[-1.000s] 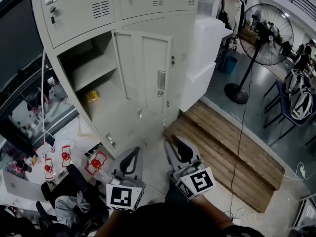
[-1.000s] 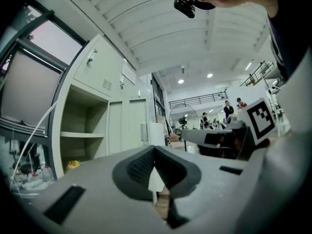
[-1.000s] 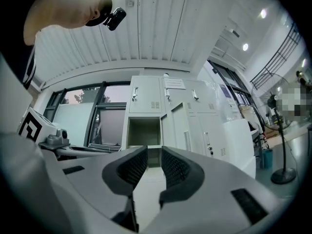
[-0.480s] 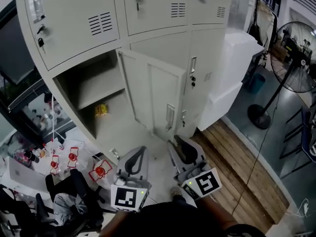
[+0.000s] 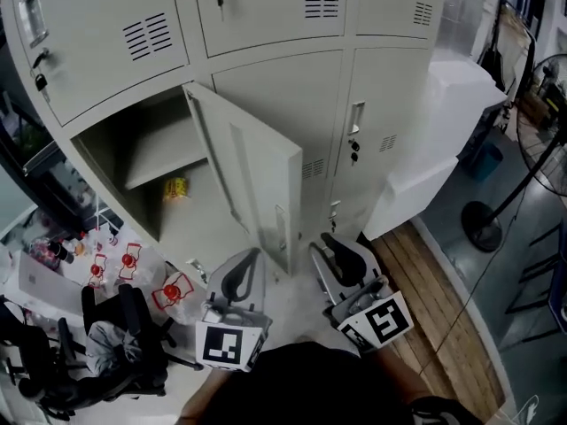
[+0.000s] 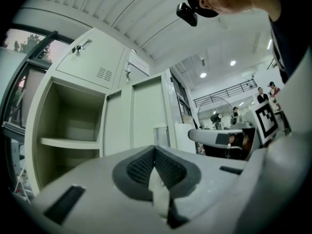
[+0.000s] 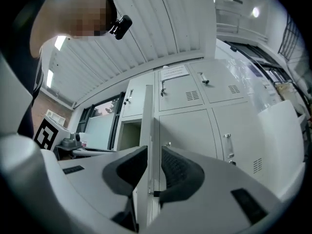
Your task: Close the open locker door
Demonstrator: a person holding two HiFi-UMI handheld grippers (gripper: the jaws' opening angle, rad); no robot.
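Setting: a bank of pale grey steel lockers [image 5: 266, 25] on a light floor, a wooden pallet [image 5: 443, 299] to the right of it and an office chair [image 5: 115, 343] at the lower left.

Task object: the locker door [image 5: 252, 171] belongs to the one open compartment [image 5: 133, 140], at the left end of the bank's lower row. It hangs from the compartment's right edge and stands swung out toward the person, roughly square to the bank front. Same pale grey as the rest, flat sheet with shallow pressed panels and a small latch fitting near the free edge. Inside the compartment are one shelf [image 5: 173, 159] and a yellow packet [image 5: 175, 187] below it.

Grippers: both are held low in front of the body, one on each side of the door's free edge.
- left gripper [image 5: 244, 268]: sits on the compartment side of the door; fingers closed tip to tip, nothing between them.
- right gripper [image 5: 339, 253]: sits on the far side, facing the closed neighbouring doors; fingers a narrow gap apart and empty. In the right gripper view the door appears edge-on, lined up with that gap, but the head view shows it near the edge, not touching.

Judgement: the approach is made and no contact yet. The door swings toward the left gripper's side, so the right gripper looks best placed to push it shut.
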